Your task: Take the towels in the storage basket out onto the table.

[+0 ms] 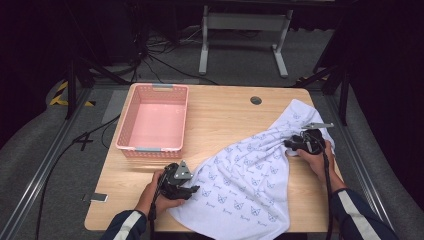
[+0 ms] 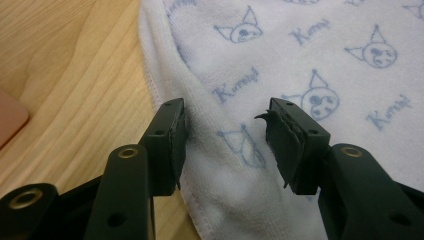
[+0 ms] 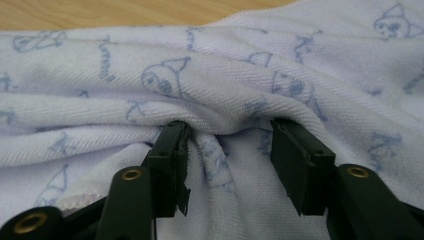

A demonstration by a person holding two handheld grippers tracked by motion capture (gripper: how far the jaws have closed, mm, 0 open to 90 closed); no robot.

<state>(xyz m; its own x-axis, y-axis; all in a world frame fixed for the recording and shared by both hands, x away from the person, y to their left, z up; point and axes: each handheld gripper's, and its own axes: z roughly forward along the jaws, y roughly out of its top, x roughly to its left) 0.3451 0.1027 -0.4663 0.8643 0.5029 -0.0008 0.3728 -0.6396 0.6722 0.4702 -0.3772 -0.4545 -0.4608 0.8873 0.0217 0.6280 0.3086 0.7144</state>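
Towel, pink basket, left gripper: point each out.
towel (image 1: pixel 245 185), high view, on the flat printed middle of the cloth.
pink basket (image 1: pixel 150 149), high view, on its near rim.
left gripper (image 2: pixel 227 145), left gripper view, midway between its fingertips, over the towel's hem.

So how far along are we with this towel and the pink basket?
Early. Nothing looks done: the white printed towel lies spread and bunched on the table, and the pink basket has nothing in it. In hand: the left tongs straddle the towel's near edge with jaws apart, and the right tongs sit open, nosed into a bunched fold. Left, most likely: gripping, folding or gathering, then moving it to the basket.
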